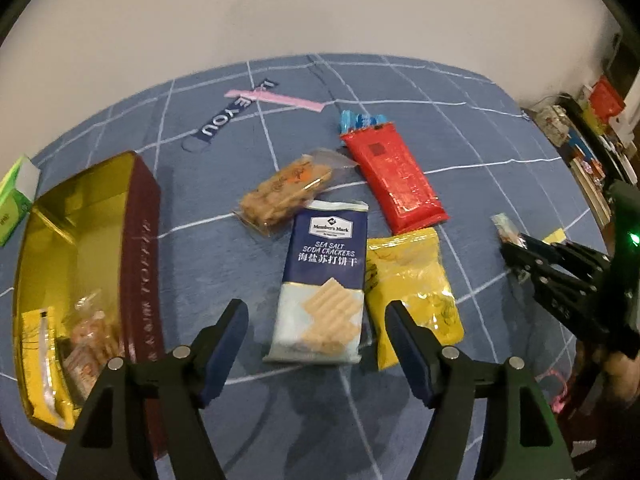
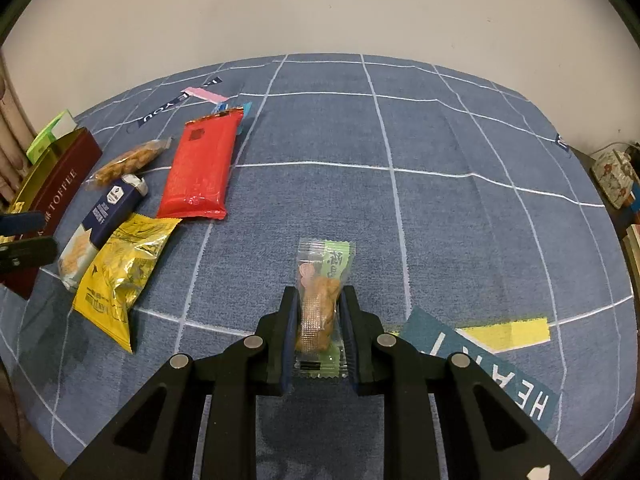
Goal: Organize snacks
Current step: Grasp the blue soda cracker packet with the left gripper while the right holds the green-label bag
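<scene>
My right gripper (image 2: 319, 320) pinches the small clear snack packet (image 2: 322, 304) just above the cloth; the slick wrapper may slip out in transit to the toffee tin (image 1: 80, 240). My left gripper (image 1: 316, 316) hangs spread over the cracker pack (image 1: 324, 280), risking a snag on the touching yellow bag (image 1: 412, 292).

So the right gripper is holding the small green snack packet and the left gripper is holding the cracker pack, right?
Not quite. The right gripper does hold the small green snack packet, but the left wrist view shows the left gripper open above the cracker pack, not holding it.
</scene>
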A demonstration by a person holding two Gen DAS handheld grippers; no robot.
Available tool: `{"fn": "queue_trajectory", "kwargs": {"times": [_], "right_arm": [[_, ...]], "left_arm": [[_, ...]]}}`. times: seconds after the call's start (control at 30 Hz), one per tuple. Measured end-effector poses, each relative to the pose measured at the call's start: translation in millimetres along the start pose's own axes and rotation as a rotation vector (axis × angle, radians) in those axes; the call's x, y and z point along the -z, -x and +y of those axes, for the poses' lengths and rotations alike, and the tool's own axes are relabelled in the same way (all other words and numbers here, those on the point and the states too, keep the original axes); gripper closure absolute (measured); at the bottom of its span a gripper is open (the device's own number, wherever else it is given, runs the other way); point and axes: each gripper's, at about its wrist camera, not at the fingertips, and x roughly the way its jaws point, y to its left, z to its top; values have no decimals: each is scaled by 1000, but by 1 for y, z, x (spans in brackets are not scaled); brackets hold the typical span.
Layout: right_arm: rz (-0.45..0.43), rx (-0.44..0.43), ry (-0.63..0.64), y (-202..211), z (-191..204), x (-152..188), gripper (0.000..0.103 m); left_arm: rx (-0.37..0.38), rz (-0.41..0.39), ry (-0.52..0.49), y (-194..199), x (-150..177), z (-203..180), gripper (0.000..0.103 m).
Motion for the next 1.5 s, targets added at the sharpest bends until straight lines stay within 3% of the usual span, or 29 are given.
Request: {"fn": "queue_trajectory", "kwargs": {"times": [0.37,0.6,0.73,0.8,0.87,1.5], "right_arm": [[-2,-13,-9,1,-2,1,83],[-1,-18,-12,1,-3,1,83],[1,-21,-13,1,-3,0,83],[0,-21,-13,1,-4,0,83],[0,-20,-12,1,-4,0,83],[2,-5,-1,0,-1,1,83]], "left_arm": [[-17,51,-6,-31,-11,-6,30],[-5,79,56,-47,-18,8,30],[-10,68,53,-46,-15,7,31],[-23,66,39,-44,-13,4,36],[-28,59,18,-42,-11,0,48],[-38,59,32,-11,12,-2,49]]}}
